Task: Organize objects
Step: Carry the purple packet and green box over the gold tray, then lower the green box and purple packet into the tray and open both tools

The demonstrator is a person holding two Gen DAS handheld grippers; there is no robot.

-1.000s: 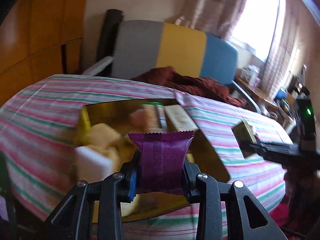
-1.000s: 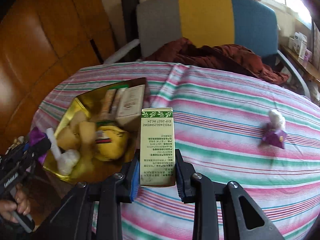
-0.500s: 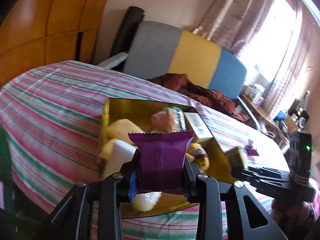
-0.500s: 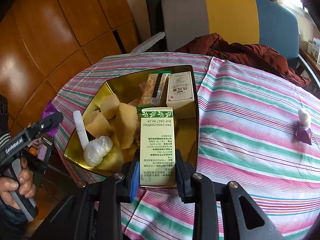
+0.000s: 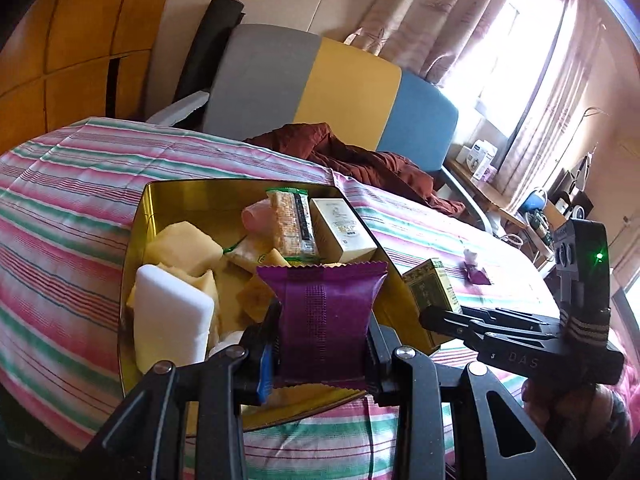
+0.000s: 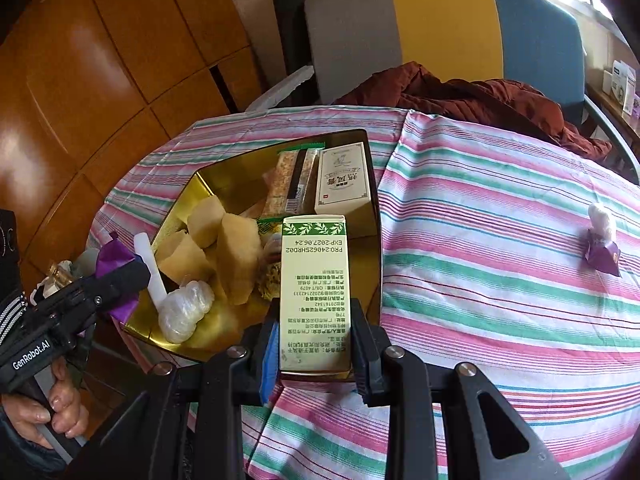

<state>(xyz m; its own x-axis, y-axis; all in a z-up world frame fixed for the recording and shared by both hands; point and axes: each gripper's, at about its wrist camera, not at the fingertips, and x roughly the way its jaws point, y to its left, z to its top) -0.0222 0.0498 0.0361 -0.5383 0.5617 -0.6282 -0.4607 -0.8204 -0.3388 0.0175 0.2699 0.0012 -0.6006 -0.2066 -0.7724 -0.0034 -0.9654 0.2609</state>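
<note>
Purple packet point(image 5: 325, 320), clamped upright in the left hand-held gripper point(image 5: 320, 350), hovers over the gold tin's point(image 6: 362, 248) near edge. The green-and-white box point(image 6: 314, 292), gripped by the right hand-held gripper point(image 6: 314, 354), points lengthwise away, over the tin's near right corner. The tin looks mostly filled; both held items seem left to place, plus a small purple piece point(image 6: 602, 254) far right on the tabletop point(image 6: 500, 280).

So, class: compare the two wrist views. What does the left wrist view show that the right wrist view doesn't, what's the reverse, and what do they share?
Only the left wrist view: the white block in the tin and the sunlit window.

Only the right wrist view: the printed text on the green-and-white box and a hand gripping the other hand-held gripper's handle.

Both: the gold tin, striped tablecloth, purple packet, tricolour chair.
</note>
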